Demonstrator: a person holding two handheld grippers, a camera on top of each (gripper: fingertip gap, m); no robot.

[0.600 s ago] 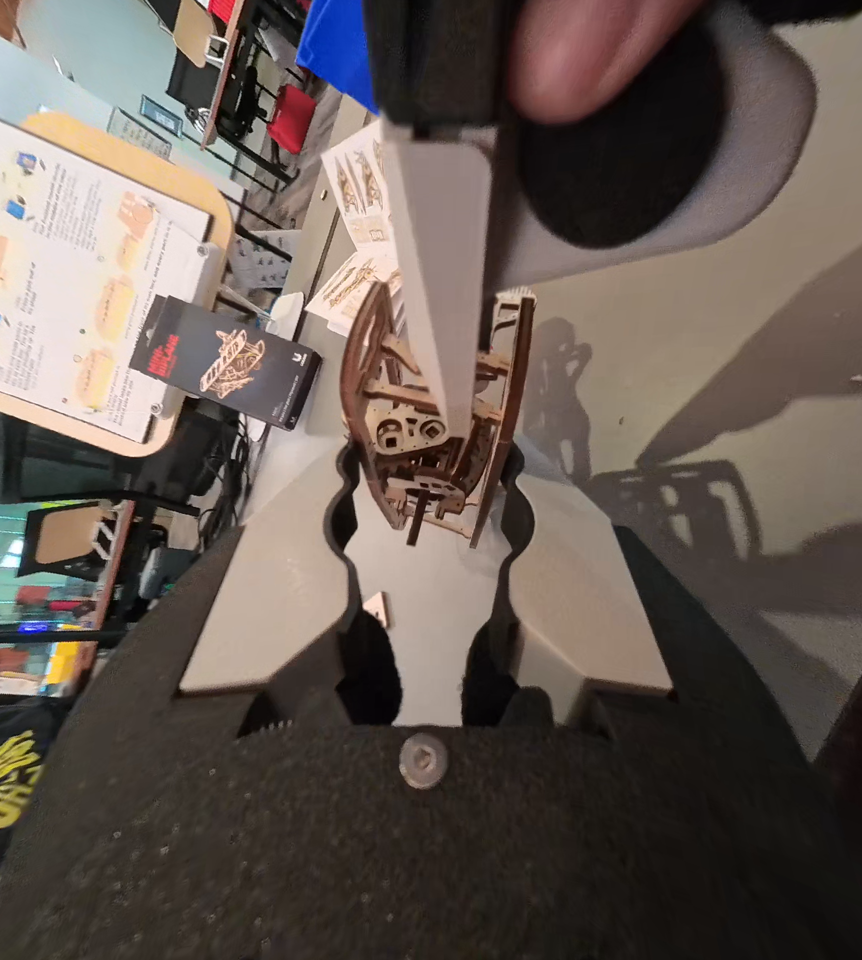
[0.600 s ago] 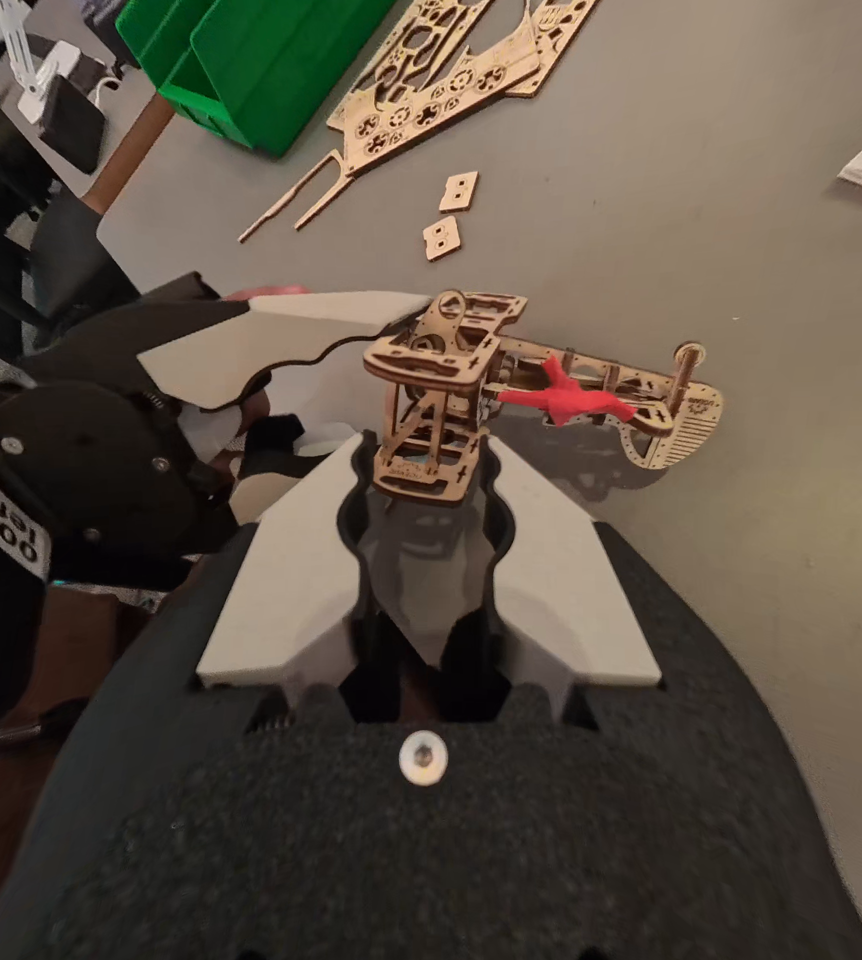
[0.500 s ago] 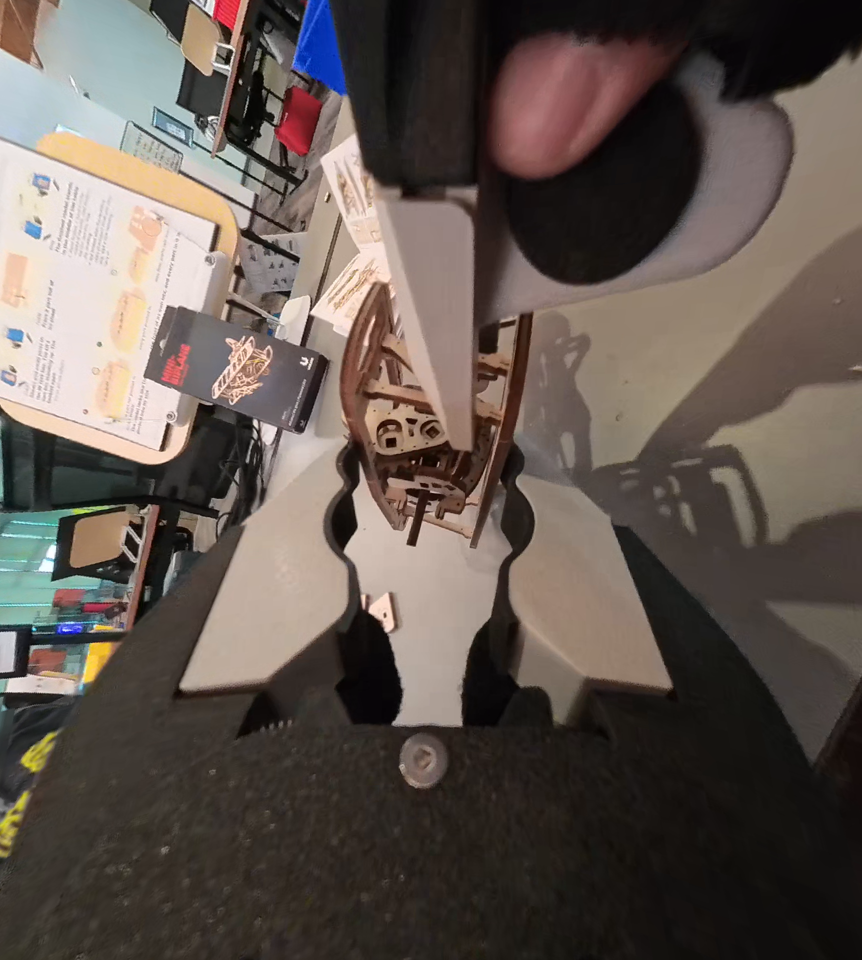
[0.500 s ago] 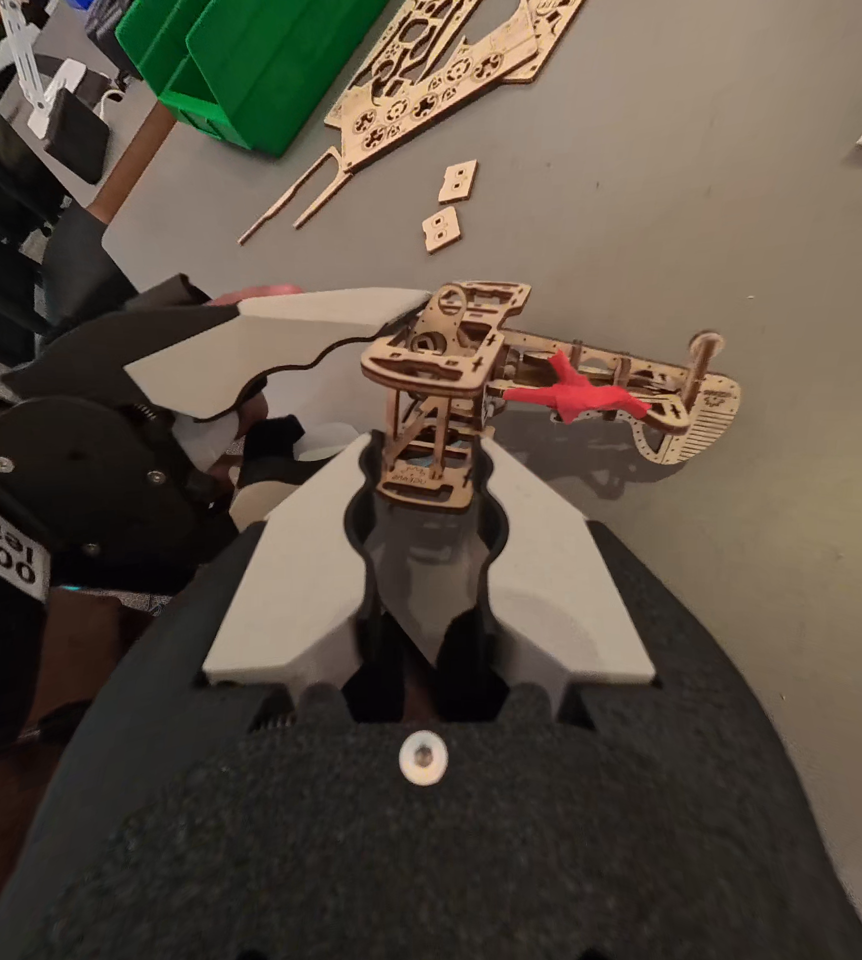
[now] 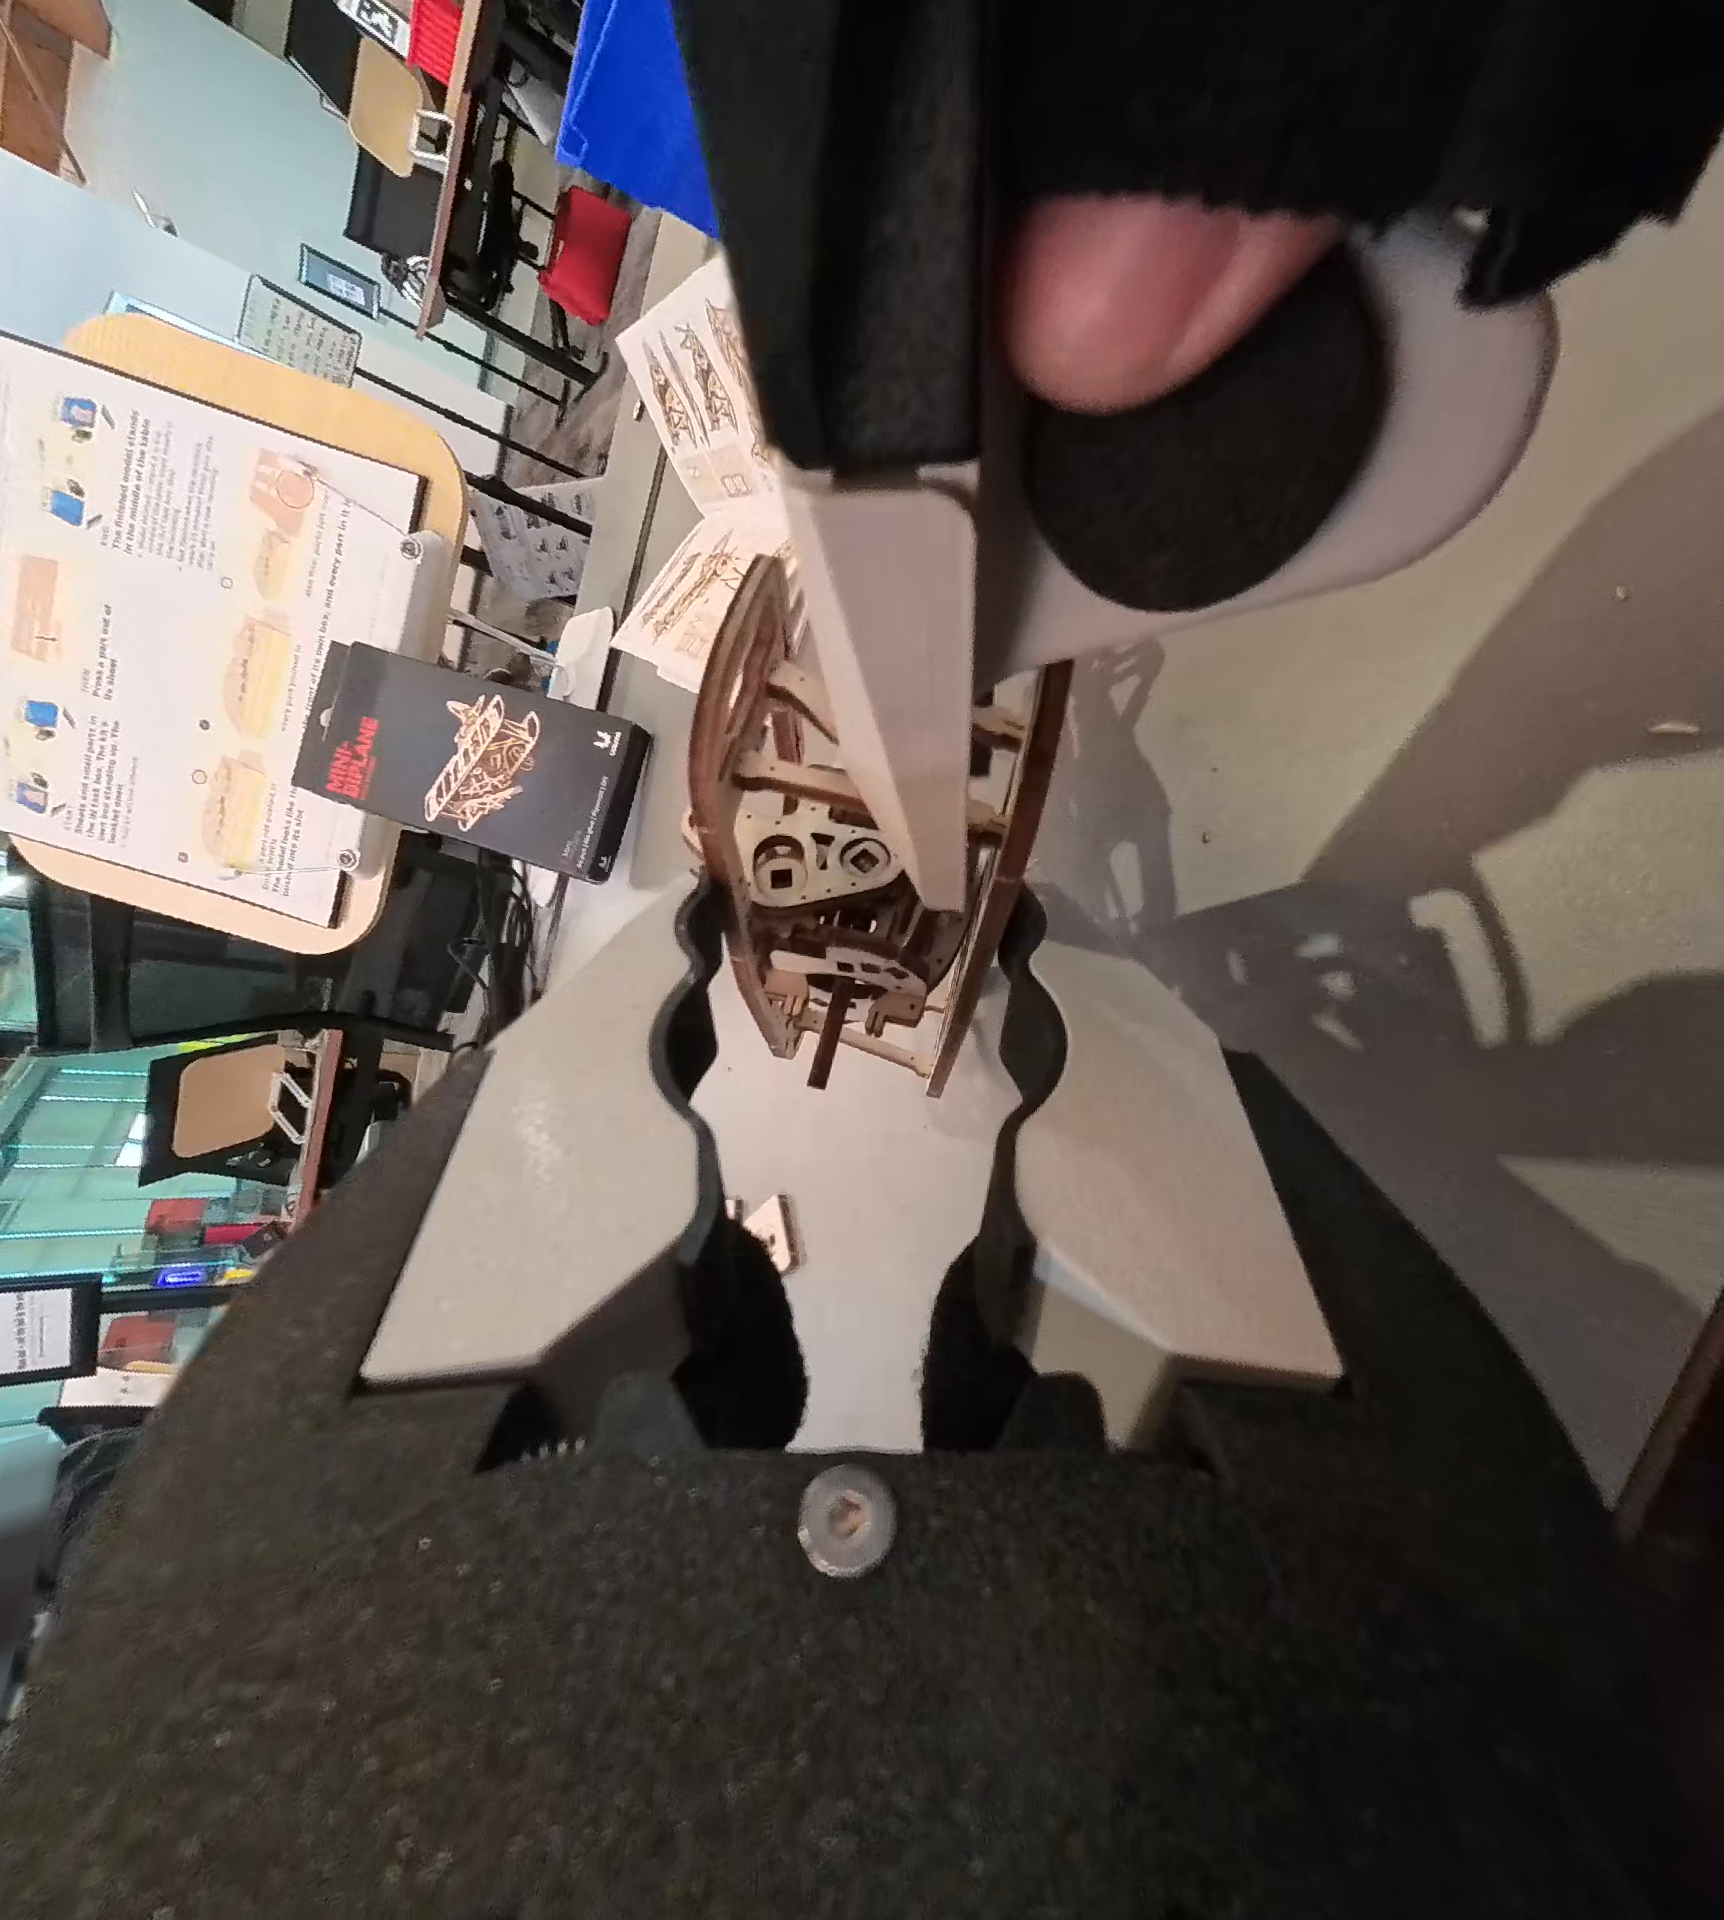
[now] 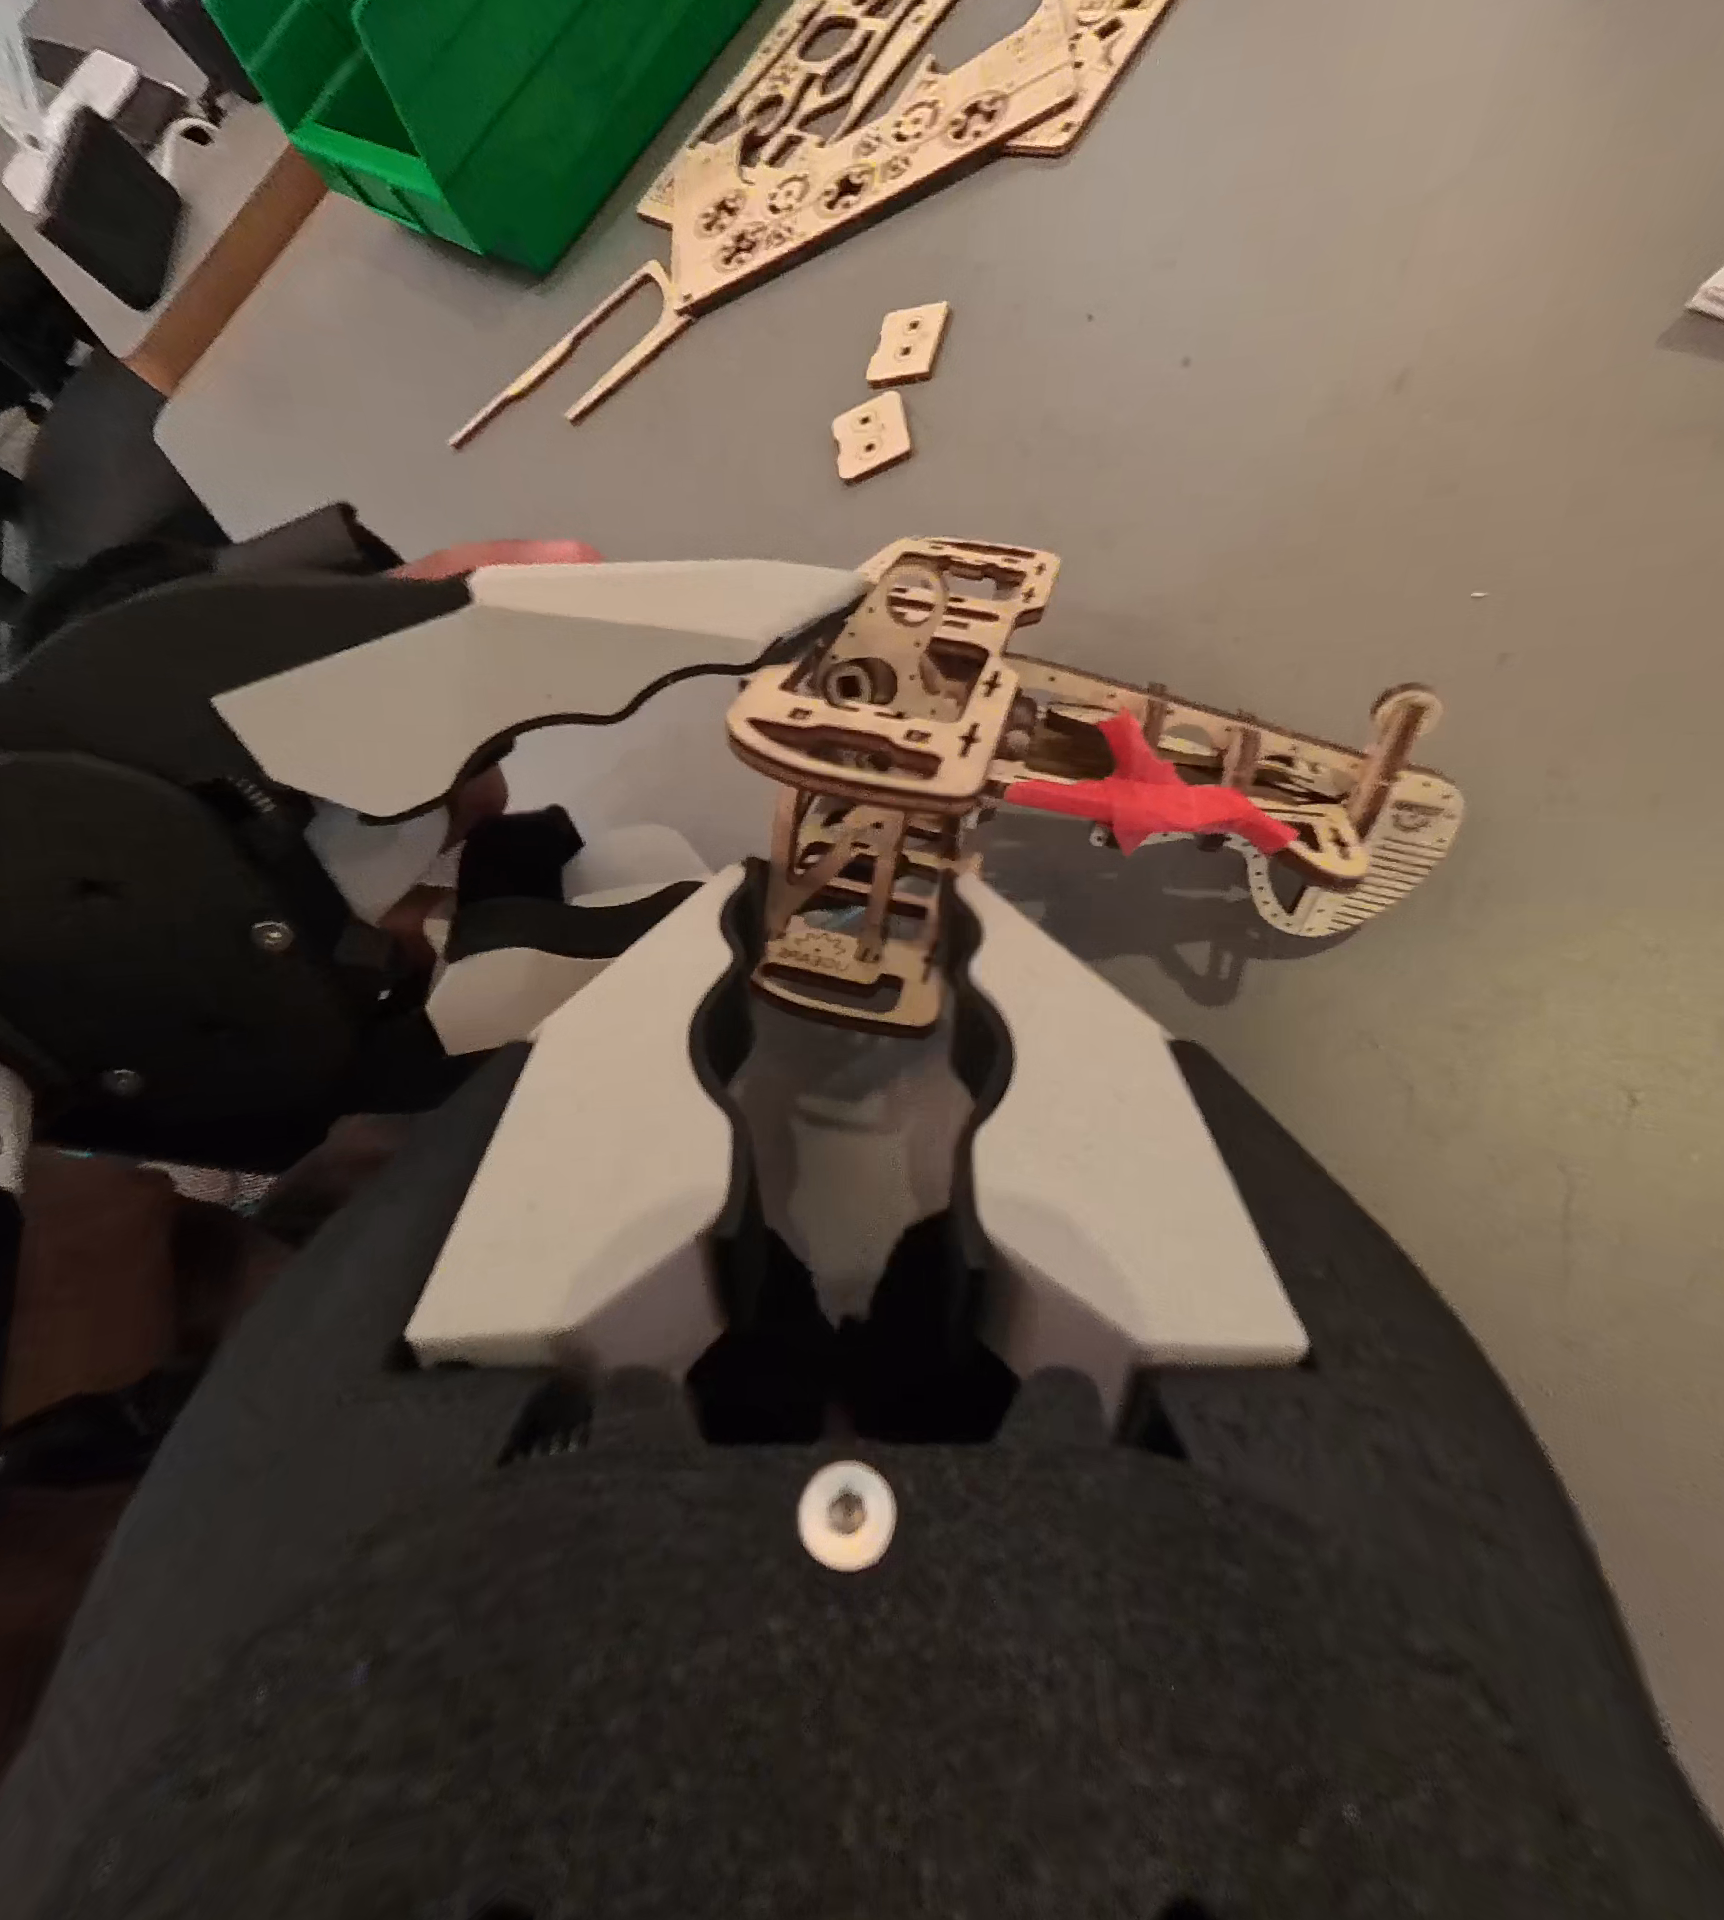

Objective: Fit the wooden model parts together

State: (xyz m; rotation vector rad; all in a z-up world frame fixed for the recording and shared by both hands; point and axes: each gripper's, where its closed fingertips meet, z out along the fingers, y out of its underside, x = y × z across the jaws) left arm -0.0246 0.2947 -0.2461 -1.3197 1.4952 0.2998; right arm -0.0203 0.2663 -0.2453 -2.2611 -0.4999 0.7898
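Little has moved since the earlier frames: the model sits mid-frame, only slightly nearer the camera. The right gripper clasps its wing stack; the left gripper pinches its nose from the left. The tail, bound with red tape, overhangs the table. Likely risk: uneven squeeze could crack thin struts or twist joints apart. Loose plates lie upper centre.

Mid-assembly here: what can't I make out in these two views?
- Left wrist view: a grey finger of the right gripper covers the middle of the light wooden biplane model, hiding its joints.
- Left wrist view: the left gripper half hides a small wooden piece.
- Right wrist view: the top edge cuts off the flat wooden parts sheet.
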